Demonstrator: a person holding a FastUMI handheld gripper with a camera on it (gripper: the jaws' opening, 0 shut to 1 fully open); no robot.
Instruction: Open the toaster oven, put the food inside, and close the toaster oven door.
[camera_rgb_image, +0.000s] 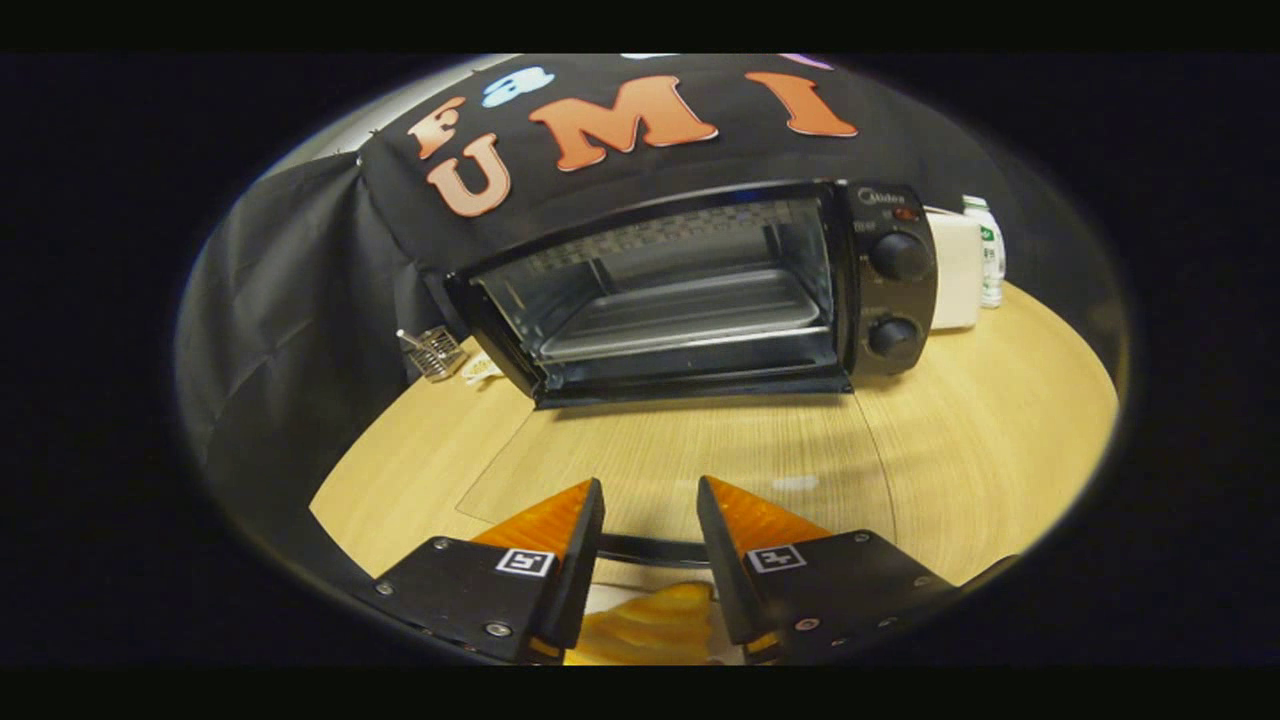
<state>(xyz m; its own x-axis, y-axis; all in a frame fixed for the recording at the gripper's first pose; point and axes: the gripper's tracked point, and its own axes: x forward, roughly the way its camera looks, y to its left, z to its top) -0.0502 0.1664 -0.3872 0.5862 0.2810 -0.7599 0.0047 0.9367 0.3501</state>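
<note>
Food (645, 625), golden and ridged, lies low between the gripper's (650, 515) parted fingers (contact unclear). Probably soft and light; pinch its sides gently. Oven (690, 290) stands beyond on the table (980, 450), door down.

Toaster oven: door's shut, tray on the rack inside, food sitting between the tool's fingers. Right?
Not quite: the toaster oven door is open, folded down flat onto the wooden table, as the gripper view shows. The rest holds: the tray sits inside, and the yellow food lies low between the fingers of the tool, which are parted and not visibly pressing on it.
</note>
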